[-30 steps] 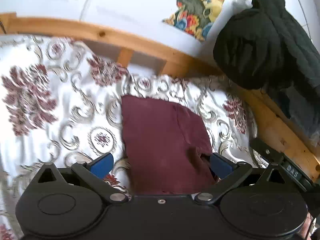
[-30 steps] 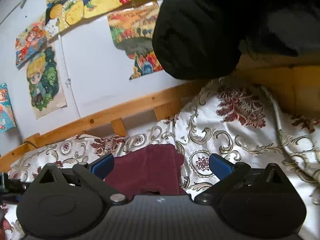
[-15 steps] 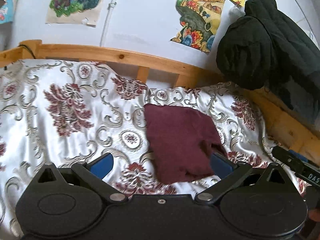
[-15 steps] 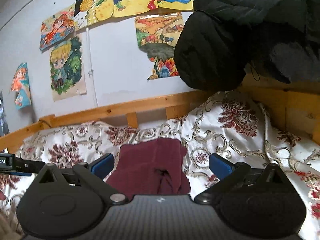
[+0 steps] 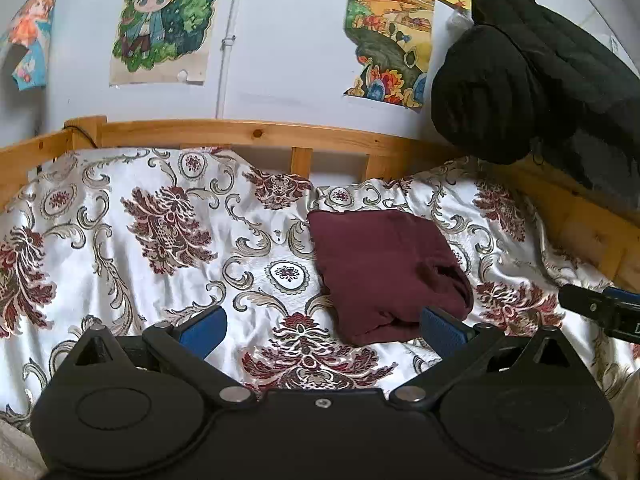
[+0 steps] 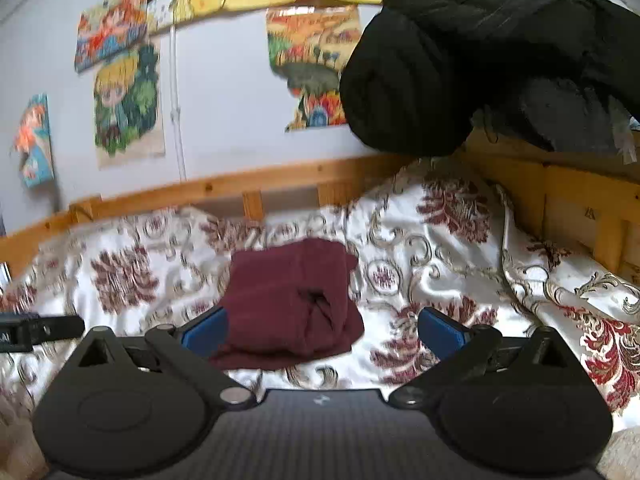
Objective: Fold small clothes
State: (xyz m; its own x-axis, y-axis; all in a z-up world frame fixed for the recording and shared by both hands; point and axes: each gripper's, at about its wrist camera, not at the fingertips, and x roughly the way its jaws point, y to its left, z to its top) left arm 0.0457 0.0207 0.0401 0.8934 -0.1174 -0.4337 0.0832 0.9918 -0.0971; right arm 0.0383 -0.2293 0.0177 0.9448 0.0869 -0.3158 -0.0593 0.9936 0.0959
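Maroon fabric, a small folded garment point(image 5: 384, 272), lies on the bed's white satin bedspread point(image 5: 160, 240) with its dark red floral and scroll pattern. The garment is a compact, roughly square bundle; a rolled opening shows at its near right corner. It sits toward the right half of the bed, short of the wooden bed rail point(image 5: 256, 132) that runs along the wall.

Seen from the left wrist, the left gripper point(image 5: 320, 326) hangs above the bedspread with its blue-padded fingers spread wide and nothing between them; the right pad overlaps the garment's near right corner in the picture, though I cannot tell whether it touches. From the right wrist, the right gripper point(image 6: 320, 330) is likewise spread wide and empty, the garment point(image 6: 292, 300) lying ahead of its left pad. That view is slightly blurred.

A black padded jacket point(image 5: 528, 76) is heaped over the bed's right-hand end. Colourful cartoon pictures point(image 5: 160, 24) are stuck on the white wall above the rail.
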